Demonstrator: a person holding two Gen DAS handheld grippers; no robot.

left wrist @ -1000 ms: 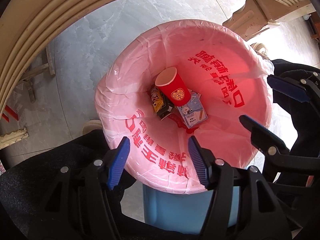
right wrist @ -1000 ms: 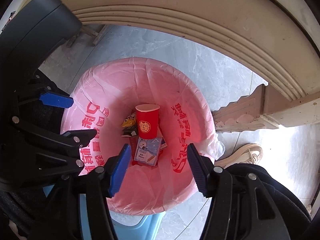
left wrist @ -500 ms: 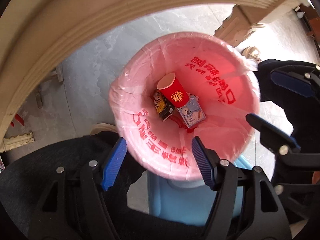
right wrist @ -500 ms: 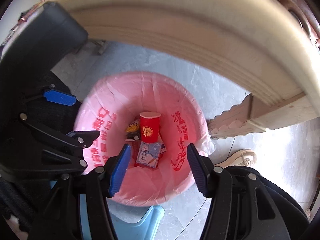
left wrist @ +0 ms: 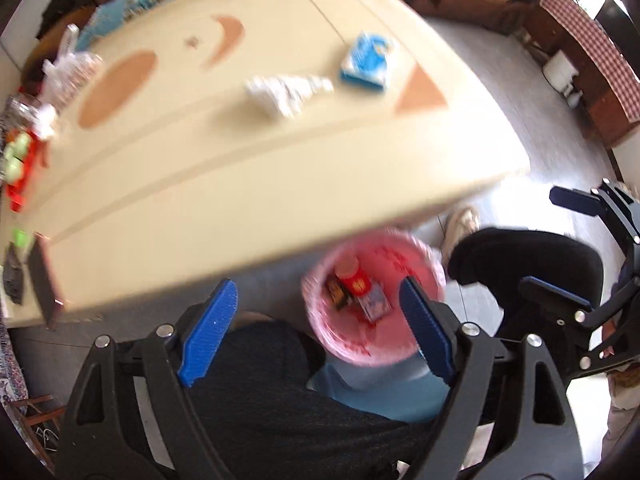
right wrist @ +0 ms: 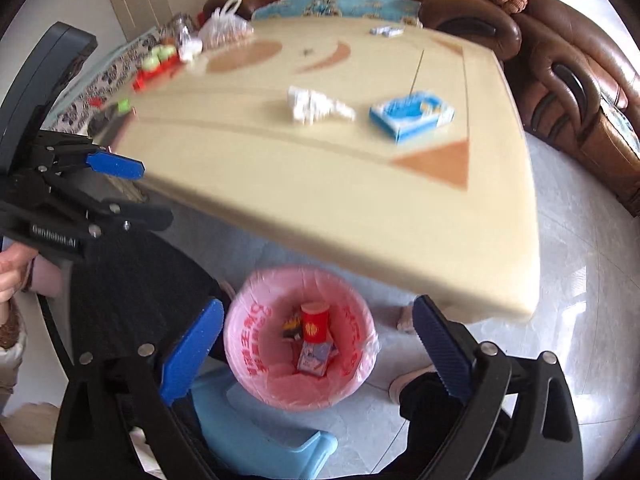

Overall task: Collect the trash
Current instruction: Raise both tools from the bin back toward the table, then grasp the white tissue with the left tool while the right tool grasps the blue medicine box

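Observation:
A bin lined with a pink bag [left wrist: 420, 272] [right wrist: 256, 344] stands on the floor under the table edge. It holds a red cup [left wrist: 354, 278] [right wrist: 315, 322], a small carton [right wrist: 314, 358] and a snack wrapper [left wrist: 336, 294]. On the cream table [left wrist: 240, 168] [right wrist: 320, 184] lie a crumpled white tissue [left wrist: 286, 92] [right wrist: 314, 106] and a blue-and-white box [left wrist: 366, 62] [right wrist: 412, 114]. My left gripper [left wrist: 318, 320] [right wrist: 128, 192] is open and empty. My right gripper [right wrist: 320, 348] [left wrist: 560, 248] is open and empty. Both hang above the bin.
A blue stool [right wrist: 256, 436] stands by the bin. A plastic bag [right wrist: 224, 26], red and green items [right wrist: 156, 64] and a dark object [left wrist: 44, 280] sit at the table's far left. A brown sofa [right wrist: 568, 72] lies behind. The person's shoe [left wrist: 460, 228] is near the bin.
Both grippers have risen and tilted up from the bin. The tabletop with the tissue and the blue box has come into view. The bin looks smaller and farther below.

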